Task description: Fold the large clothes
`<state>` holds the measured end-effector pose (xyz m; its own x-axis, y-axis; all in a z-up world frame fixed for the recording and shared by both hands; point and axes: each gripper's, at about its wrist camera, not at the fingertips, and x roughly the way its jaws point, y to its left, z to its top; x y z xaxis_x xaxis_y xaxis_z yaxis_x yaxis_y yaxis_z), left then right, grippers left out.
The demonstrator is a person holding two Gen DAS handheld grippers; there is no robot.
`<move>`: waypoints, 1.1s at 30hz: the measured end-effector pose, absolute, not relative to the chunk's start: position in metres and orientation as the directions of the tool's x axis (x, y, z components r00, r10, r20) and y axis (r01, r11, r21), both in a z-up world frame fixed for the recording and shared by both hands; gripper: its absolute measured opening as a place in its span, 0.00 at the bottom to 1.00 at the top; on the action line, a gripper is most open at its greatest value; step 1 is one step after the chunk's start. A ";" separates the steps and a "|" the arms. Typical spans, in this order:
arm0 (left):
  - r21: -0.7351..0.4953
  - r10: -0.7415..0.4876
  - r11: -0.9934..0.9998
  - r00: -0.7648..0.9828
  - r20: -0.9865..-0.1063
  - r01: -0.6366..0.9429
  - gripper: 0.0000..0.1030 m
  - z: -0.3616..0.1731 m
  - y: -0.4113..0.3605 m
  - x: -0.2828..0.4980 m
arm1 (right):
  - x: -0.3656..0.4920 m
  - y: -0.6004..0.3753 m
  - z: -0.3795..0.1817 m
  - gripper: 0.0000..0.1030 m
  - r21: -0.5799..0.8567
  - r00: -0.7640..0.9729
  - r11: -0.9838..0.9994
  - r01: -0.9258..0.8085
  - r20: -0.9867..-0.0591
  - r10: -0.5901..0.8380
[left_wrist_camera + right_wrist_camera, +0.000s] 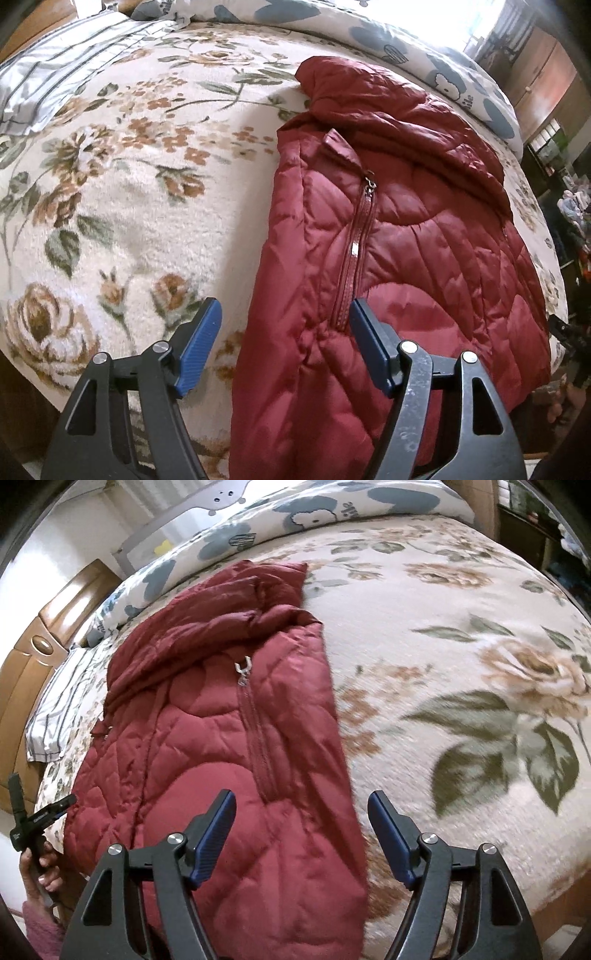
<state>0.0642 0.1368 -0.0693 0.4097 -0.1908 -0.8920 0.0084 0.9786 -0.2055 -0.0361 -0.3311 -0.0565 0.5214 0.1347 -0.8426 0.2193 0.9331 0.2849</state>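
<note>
A dark red quilted puffer jacket (399,236) lies zipped up on a floral bed cover, folded into a long strip with its hood at the far end. It also shows in the right wrist view (229,738). My left gripper (286,314) is open and empty, hovering over the jacket's left hem edge. My right gripper (303,808) is open and empty, hovering over the jacket's right hem edge. The left gripper also shows at the far left of the right wrist view (26,823), held in a hand.
The floral bed cover (122,206) spreads wide on both sides (461,664). A blue-patterned duvet (424,44) lies bunched along the far side. A striped pillow (62,74) sits at the head. A wooden headboard (40,642) and dark furniture (554,162) stand around the bed.
</note>
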 end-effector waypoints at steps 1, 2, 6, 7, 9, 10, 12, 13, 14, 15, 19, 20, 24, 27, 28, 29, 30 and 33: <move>-0.212 -0.198 0.977 0.406 -0.892 0.010 0.69 -0.070 0.138 0.062 | -0.039 -0.334 -0.059 0.73 0.289 0.516 0.931 0.225 -0.845 0.138; -0.219 -0.205 0.976 0.401 -0.893 0.011 0.69 -0.071 0.139 0.060 | -0.041 -0.336 -0.062 0.73 0.297 0.513 0.927 0.229 -0.846 0.144; -0.242 -0.227 0.970 0.386 -0.894 0.008 0.71 -0.076 0.146 0.053 | -0.051 -0.343 -0.073 0.73 0.325 0.494 0.913 0.245 -0.853 0.171; -0.247 -0.231 0.969 0.382 -0.895 0.007 0.71 -0.077 0.147 0.052 | -0.053 -0.343 -0.075 0.73 0.334 0.491 0.910 0.245 -0.852 0.180; -0.256 -0.239 0.967 0.372 -0.897 0.004 0.71 -0.080 0.150 0.048 | -0.057 -0.344 -0.080 0.73 0.358 0.487 0.901 0.245 -0.849 0.205; -0.264 -0.247 0.965 0.368 -0.897 0.004 0.71 -0.081 0.151 0.046 | -0.059 -0.344 -0.082 0.73 0.374 0.484 0.894 0.246 -0.847 0.221; -0.281 -0.265 0.960 0.361 -0.894 0.006 0.71 -0.083 0.151 0.043 | -0.061 -0.345 -0.086 0.73 0.401 0.477 0.884 0.242 -0.842 0.251; -0.294 -0.279 0.956 0.355 -0.893 0.011 0.71 -0.085 0.152 0.042 | -0.062 -0.344 -0.088 0.73 0.407 0.473 0.882 0.238 -0.841 0.261; -0.300 -0.286 0.954 0.349 -0.892 0.014 0.71 -0.085 0.151 0.041 | -0.062 -0.343 -0.089 0.73 0.412 0.469 0.881 0.234 -0.841 0.269; -0.305 -0.291 0.952 0.345 -0.892 0.017 0.71 -0.086 0.151 0.039 | -0.062 -0.342 -0.090 0.73 0.417 0.465 0.880 0.229 -0.841 0.277; -0.338 -0.331 0.941 0.320 -0.888 0.035 0.72 -0.091 0.147 0.034 | -0.063 -0.339 -0.095 0.73 0.445 0.456 0.870 0.213 -0.832 0.315; -0.341 -0.336 0.939 0.314 -0.888 0.039 0.72 -0.092 0.145 0.033 | -0.064 -0.339 -0.095 0.73 0.447 0.456 0.869 0.212 -0.832 0.317; -0.352 -0.355 0.934 0.296 -0.887 0.066 0.76 -0.095 0.140 0.028 | -0.067 -0.339 -0.096 0.73 0.462 0.457 0.863 0.205 -0.825 0.333; -0.353 -0.366 0.931 0.283 -0.887 0.095 0.79 -0.097 0.135 0.025 | -0.068 -0.340 -0.098 0.75 0.473 0.458 0.859 0.194 -0.818 0.347; -0.346 -0.361 0.933 0.284 -0.888 0.103 0.79 -0.096 0.133 0.024 | -0.067 -0.341 -0.098 0.75 0.479 0.458 0.857 0.189 -0.815 0.355; -0.343 -0.360 0.933 0.284 -0.889 0.110 0.79 -0.096 0.131 0.024 | -0.067 -0.342 -0.099 0.75 0.485 0.458 0.855 0.185 -0.812 0.362; -0.343 -0.363 0.932 0.282 -0.888 0.116 0.79 -0.096 0.130 0.023 | -0.066 -0.342 -0.101 0.75 0.490 0.457 0.853 0.181 -0.810 0.368; -0.344 -0.366 0.930 0.277 -0.888 0.126 0.79 -0.097 0.126 0.023 | -0.065 -0.337 -0.102 0.75 0.483 0.449 0.859 0.167 -0.813 0.370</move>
<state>0.0228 0.1264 -0.0967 0.2769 -0.3664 -0.8883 0.1260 0.9303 -0.3444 -0.0651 -0.3371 -0.1025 0.4492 0.3699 -0.8133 0.1670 0.8594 0.4832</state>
